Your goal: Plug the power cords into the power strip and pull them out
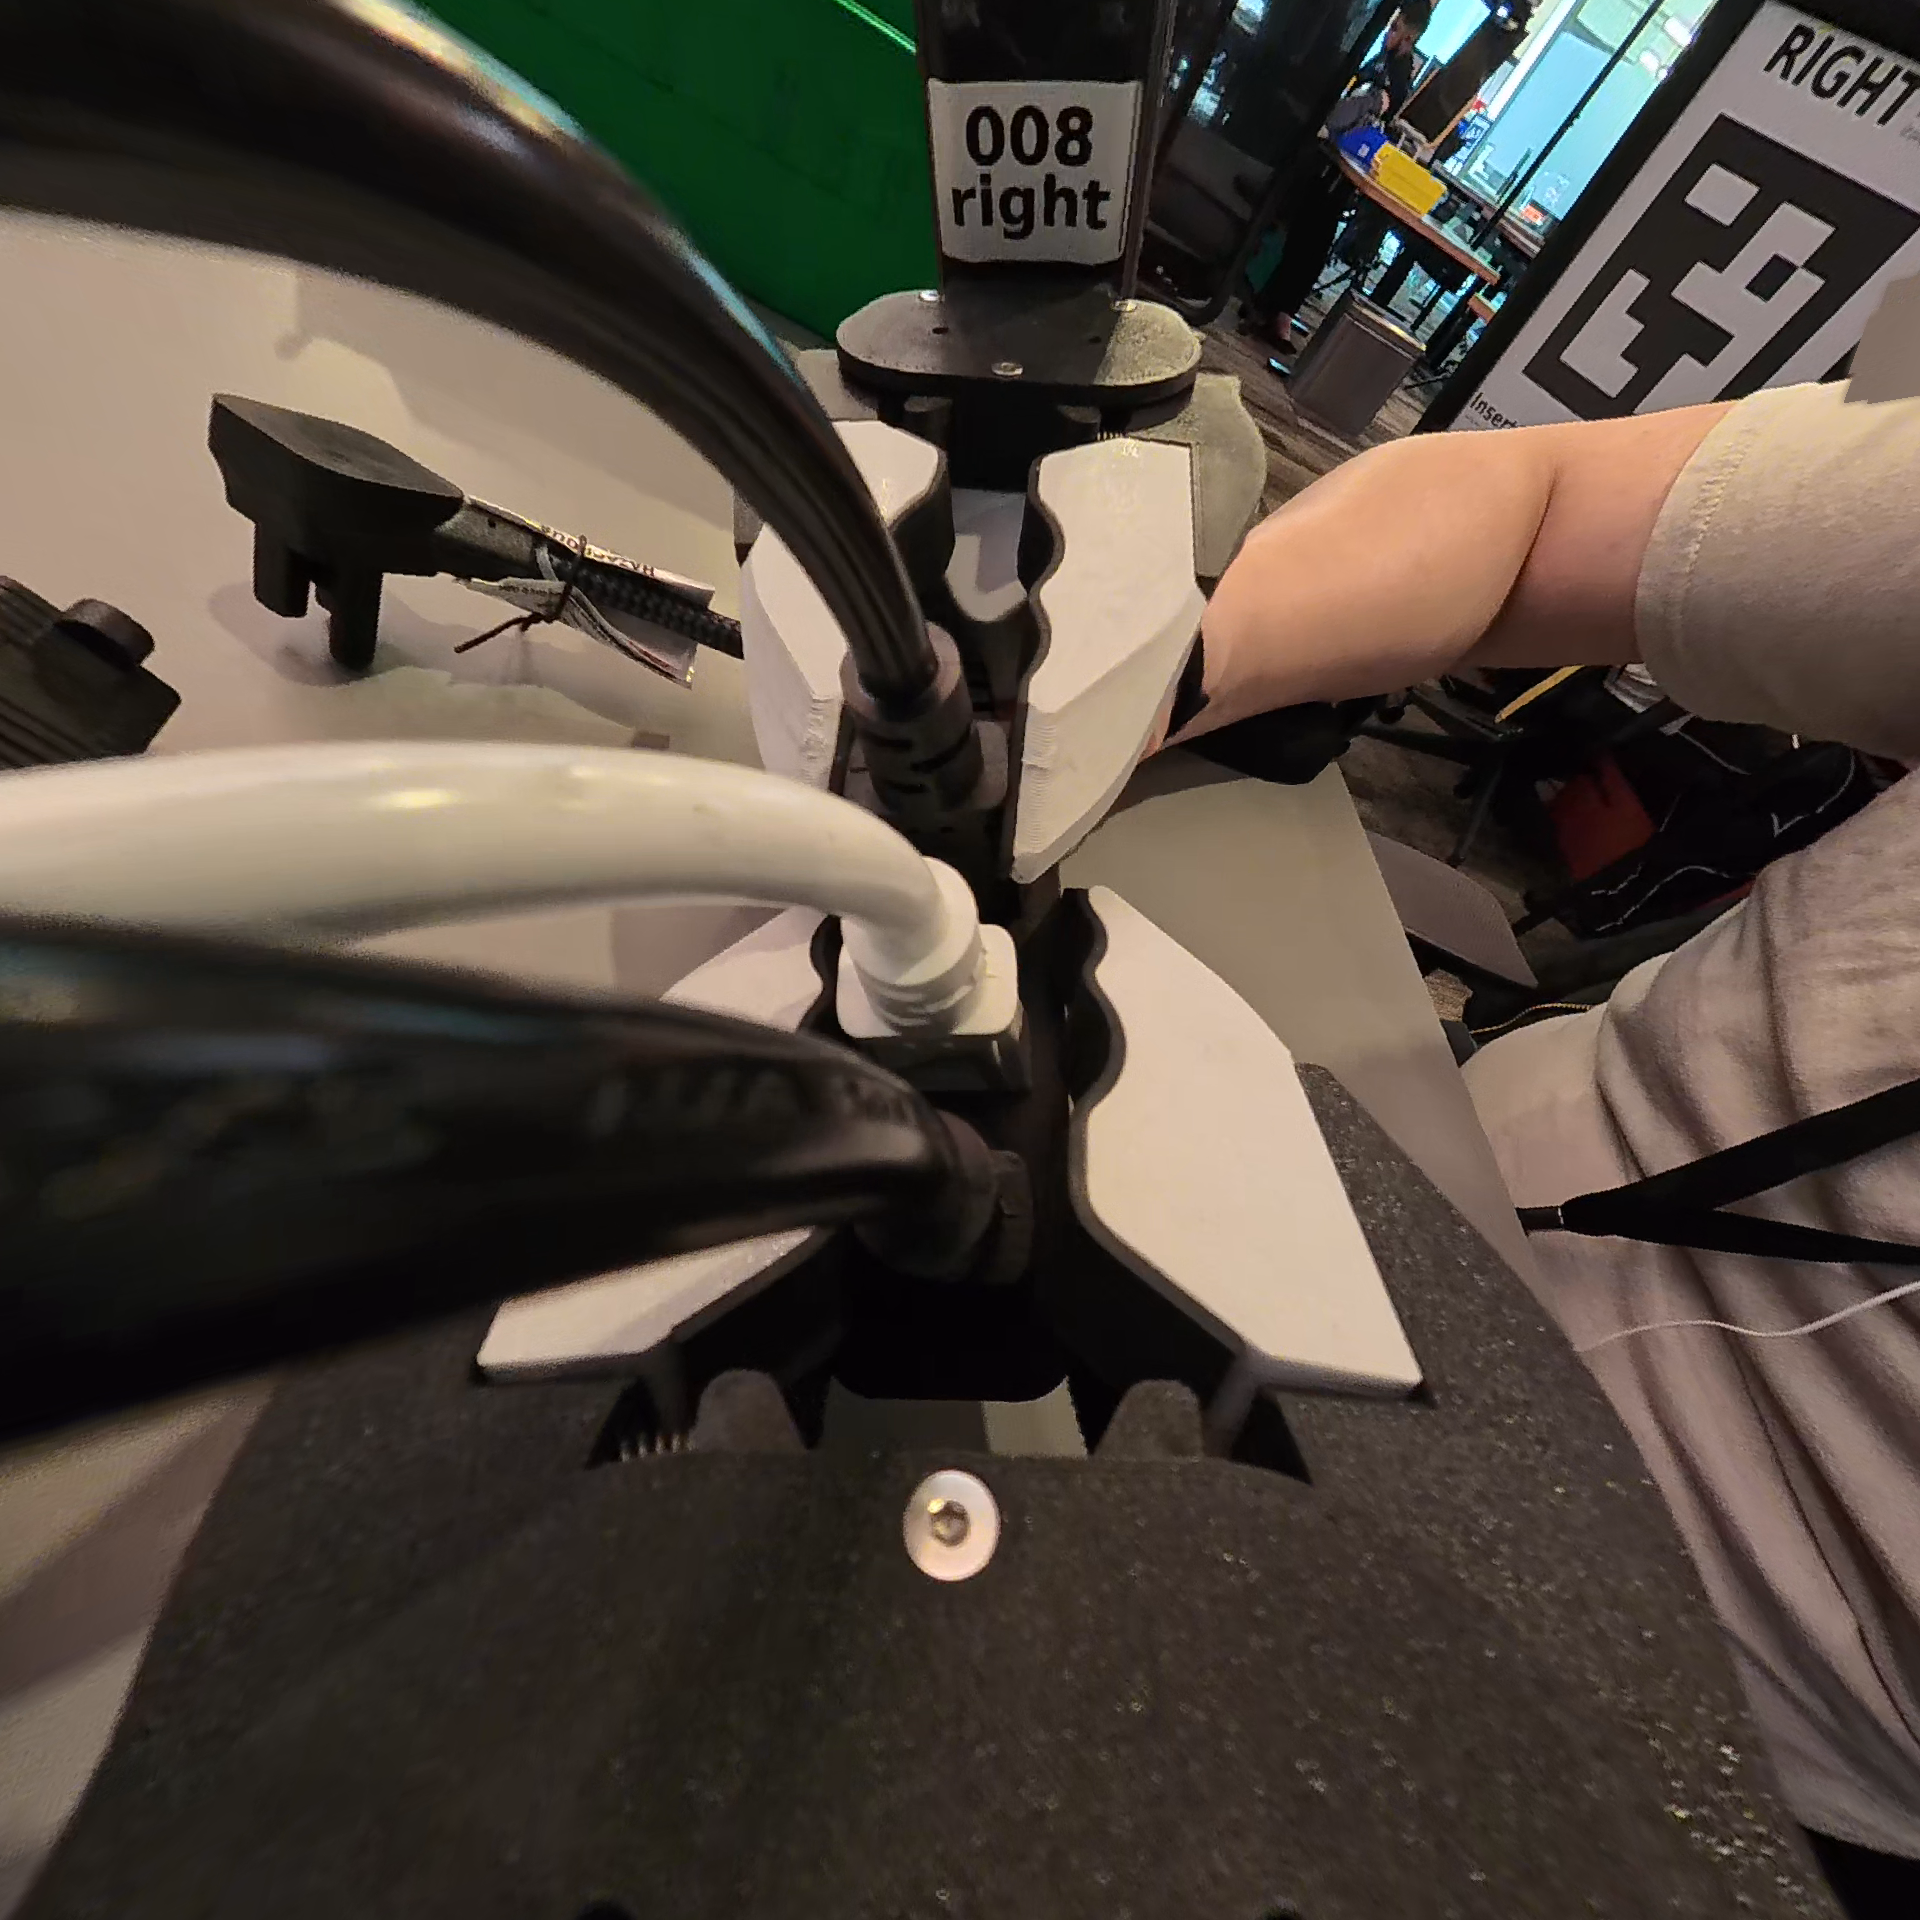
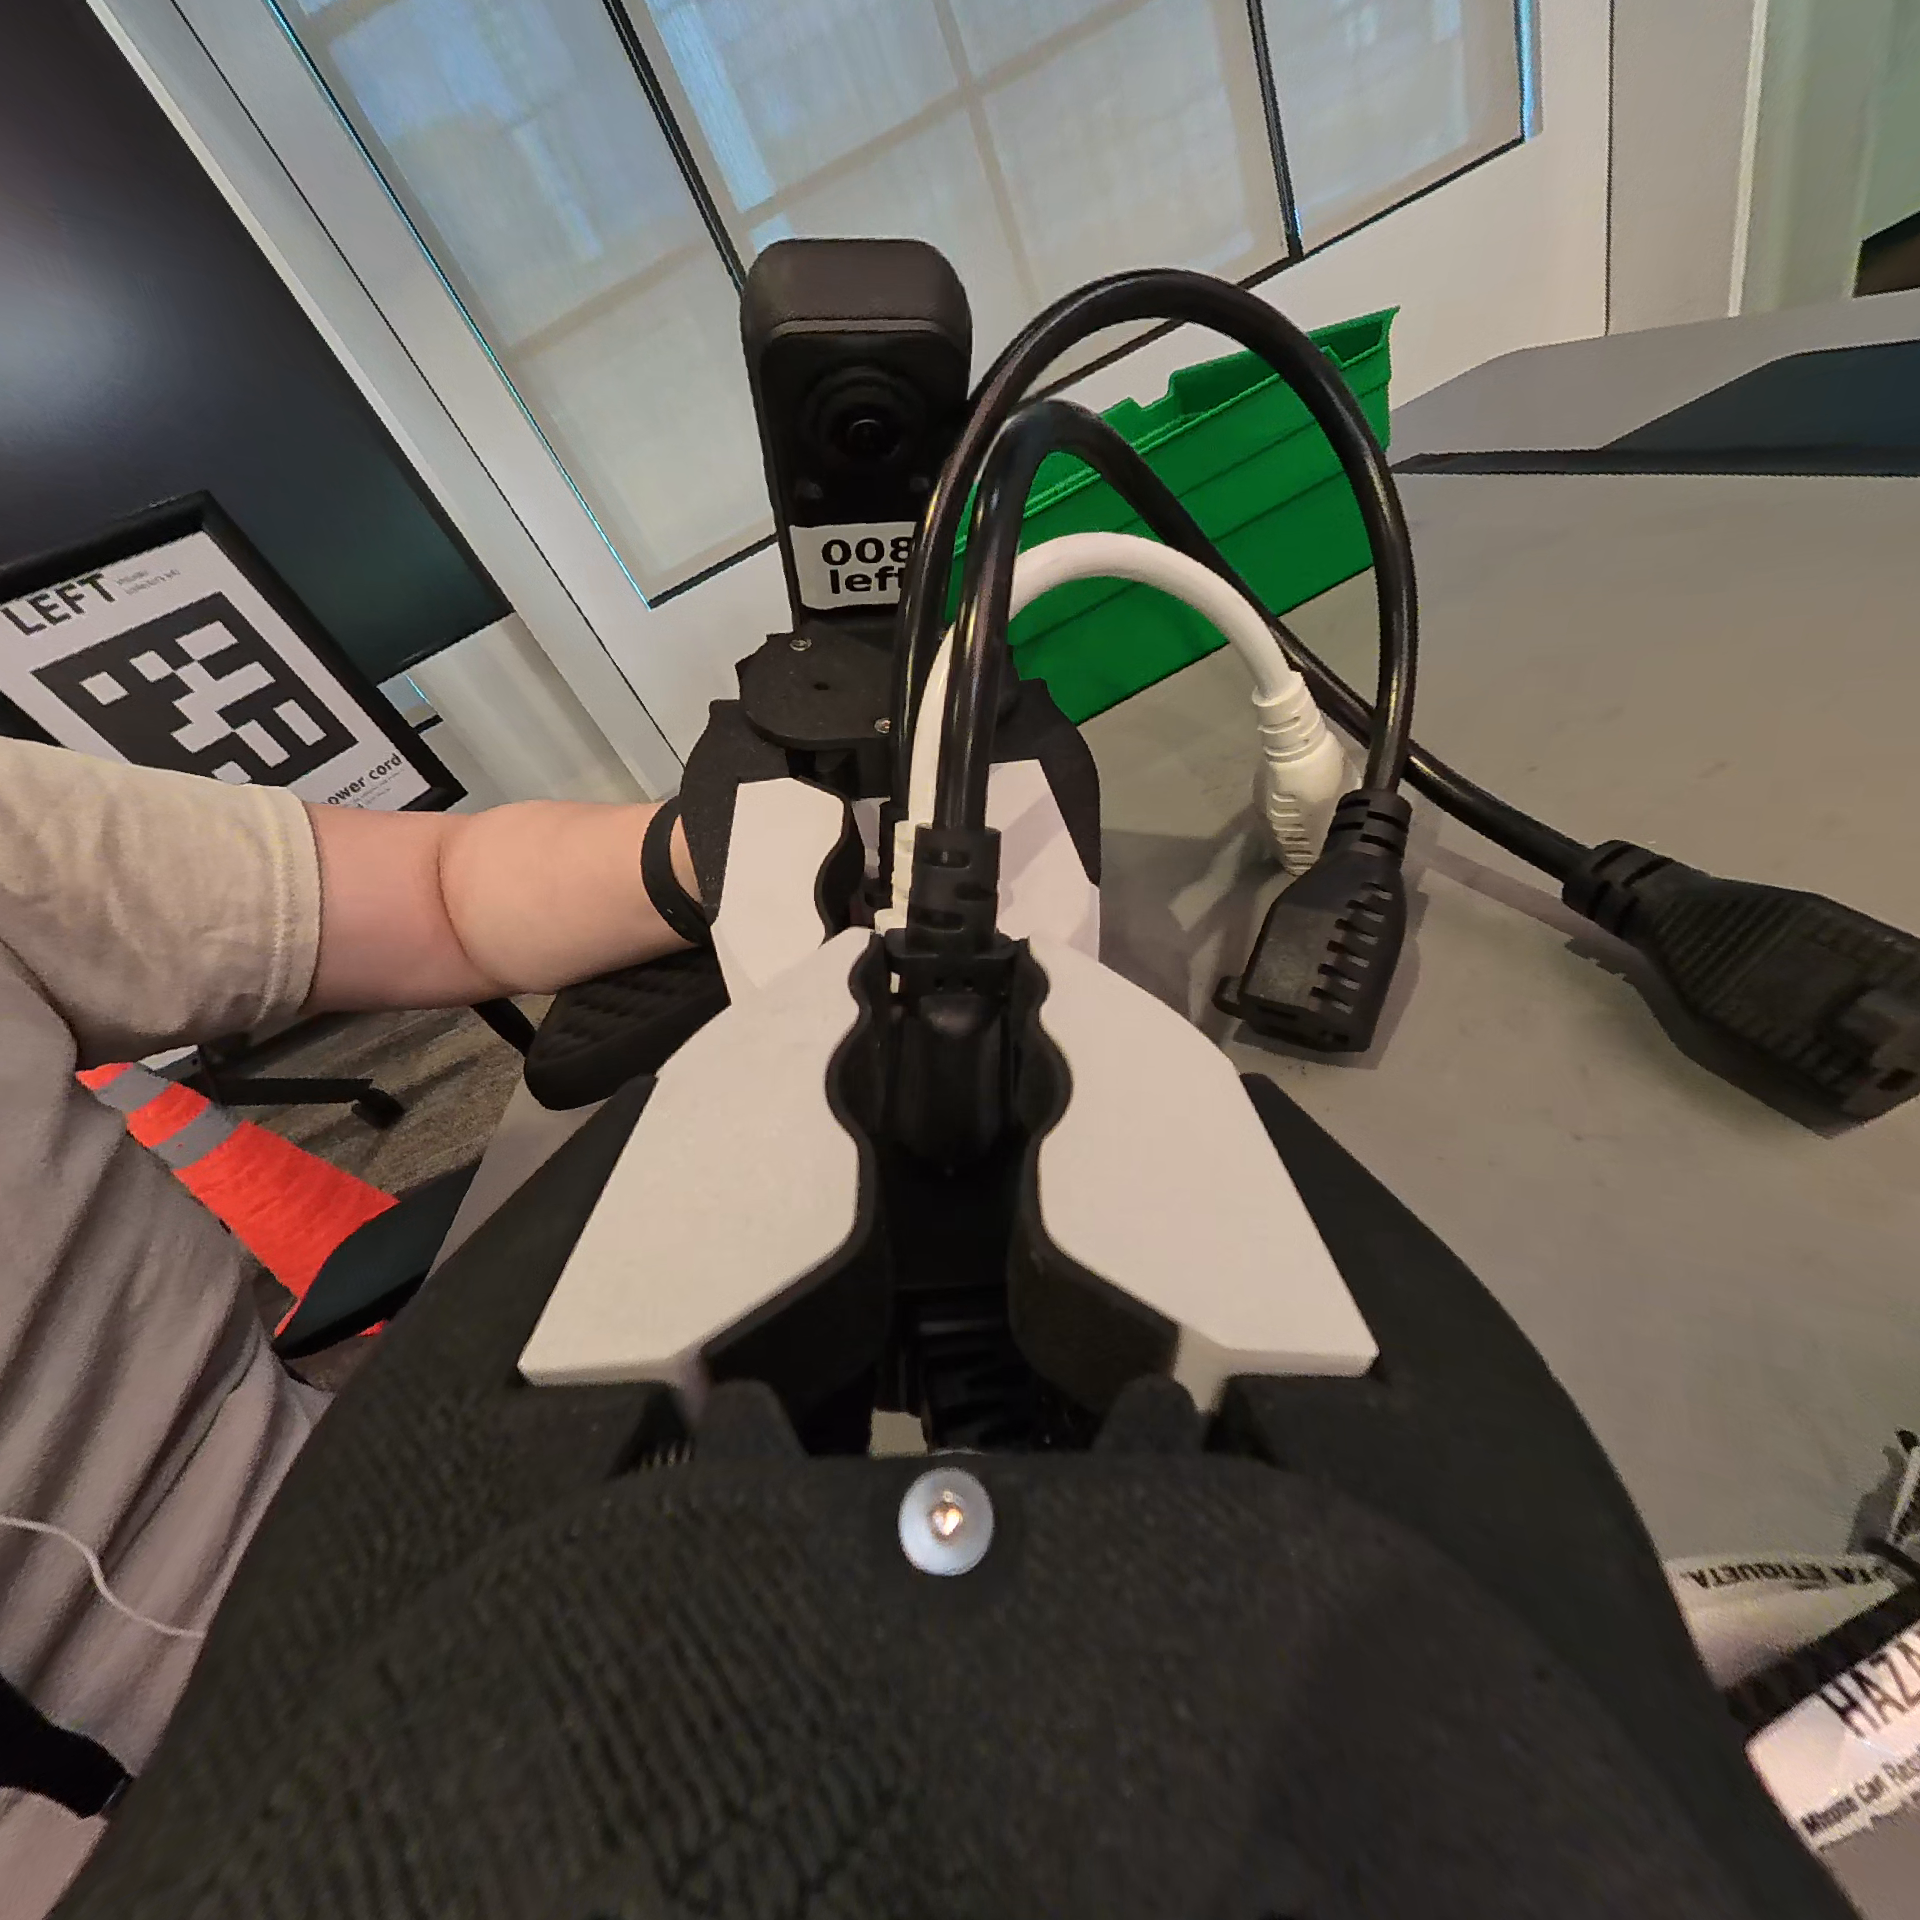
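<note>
The two grippers face each other tip to tip over the grey worktop, the left gripper closed on a white plug and the right gripper on a black ribbed plug. Behind the left gripper sits a green plastic bin. To the right of both, three cord ends lie on the worktop: white connector, black angled connector, black socket block.

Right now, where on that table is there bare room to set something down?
Bare grey table lies beyond the black socket, right of the green bin. It is crowded at the cord loops and both hand-held grippers.
</note>
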Motion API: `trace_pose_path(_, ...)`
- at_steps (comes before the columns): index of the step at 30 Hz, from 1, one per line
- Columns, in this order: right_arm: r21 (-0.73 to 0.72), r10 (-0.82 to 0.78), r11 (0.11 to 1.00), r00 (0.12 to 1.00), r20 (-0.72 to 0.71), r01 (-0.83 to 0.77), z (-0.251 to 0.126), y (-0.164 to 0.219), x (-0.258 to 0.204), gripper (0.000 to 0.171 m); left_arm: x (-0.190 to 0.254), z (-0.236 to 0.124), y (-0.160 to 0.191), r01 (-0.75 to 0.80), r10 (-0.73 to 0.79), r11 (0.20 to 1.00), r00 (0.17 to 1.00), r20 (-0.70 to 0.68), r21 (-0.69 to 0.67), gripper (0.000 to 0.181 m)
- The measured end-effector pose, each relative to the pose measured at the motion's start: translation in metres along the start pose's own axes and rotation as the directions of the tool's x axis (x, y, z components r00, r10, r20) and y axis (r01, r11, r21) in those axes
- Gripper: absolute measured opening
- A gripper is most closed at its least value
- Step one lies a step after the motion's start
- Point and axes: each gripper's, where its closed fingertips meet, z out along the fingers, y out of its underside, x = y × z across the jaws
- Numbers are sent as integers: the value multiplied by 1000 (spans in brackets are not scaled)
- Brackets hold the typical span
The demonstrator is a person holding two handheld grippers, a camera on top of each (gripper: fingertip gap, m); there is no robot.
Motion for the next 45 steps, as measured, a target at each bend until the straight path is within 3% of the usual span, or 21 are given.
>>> trace_pose_path(1, -6, 0, 1000, 1000, 0, 0, 0, 1, 0, 19, 0, 0, 1, 4, -4, 1000, 1000, 0, -6, 39)
trace_pose_path(10, -321, -86, 945, 995, -49, 65, -4, 24, -3, 20, 2, 9, 16, -34, 39, 993, 998, 44, -110, 40)
trace_pose_path(15, -316, -97, 945, 995, -32, 82, -4, 24, -4, 17, 1, 10, 17, -51, 59, 991, 996, 63, -120, 40)
trace_pose_path(20, -191, 104, 977, 994, 39, -95, -4, 23, -1, 19, 1, 10, 19, -8, 12, 992, 999, 35, -129, 40)
trace_pose_path(23, -198, 43, 980, 998, 42, -34, -4, 23, -2, 20, 2, 10, 19, -11, 16, 992, 999, 37, -122, 40)
trace_pose_path(29, -226, -225, 947, 974, 35, 228, -2, 21, -11, 18, 3, 9, 17, -39, 45, 994, 998, 47, -106, 39)
trace_pose_path(37, -73, -68, 995, 997, 22, 70, -3, 7, -5, 20, 2, 4, 8, 36, -35, 999, 999, 5, -37, 39)
trace_pose_path(41, -89, -71, 993, 997, 33, 74, -3, 9, -5, 21, 2, 6, 10, 19, -18, 998, 1000, 16, -53, 39)
trace_pose_path(45, -268, -168, 948, 985, 28, 169, -2, 21, -8, 20, 3, 9, 15, -23, 27, 995, 999, 41, -94, 39)
